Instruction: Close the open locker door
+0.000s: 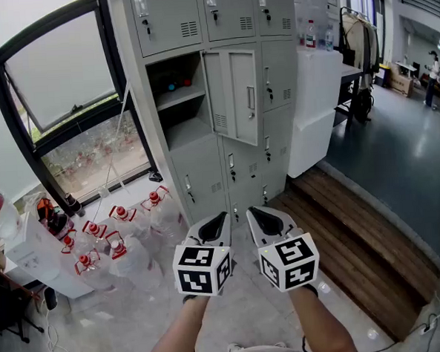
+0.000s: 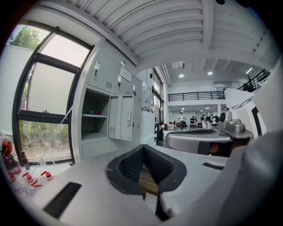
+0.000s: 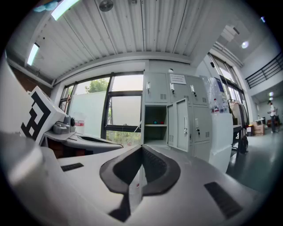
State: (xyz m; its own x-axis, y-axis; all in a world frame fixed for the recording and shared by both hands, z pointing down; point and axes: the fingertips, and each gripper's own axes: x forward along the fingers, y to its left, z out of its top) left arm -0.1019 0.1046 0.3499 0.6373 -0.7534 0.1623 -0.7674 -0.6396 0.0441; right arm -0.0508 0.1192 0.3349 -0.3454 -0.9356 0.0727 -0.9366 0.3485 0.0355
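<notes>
The grey locker bank (image 1: 222,89) stands ahead of me. One door (image 1: 234,96) in its middle row hangs open, swung out to the right of its compartment (image 1: 177,100), which holds a shelf with small coloured items. Both gripper views also show the open door (image 2: 121,117) (image 3: 182,125) some way off. My left gripper (image 1: 210,226) (image 2: 143,148) and right gripper (image 1: 264,220) (image 3: 142,148) are held side by side, low in front of the lockers and well short of the door. Each has its jaws shut with nothing between them.
Several large water bottles with red caps (image 1: 112,241) stand on the floor at the left, under a big window (image 1: 59,92). A white cabinet (image 1: 316,106) stands right of the lockers, next to a strip of wooden flooring (image 1: 357,230). A person (image 1: 431,77) stands far off at the right.
</notes>
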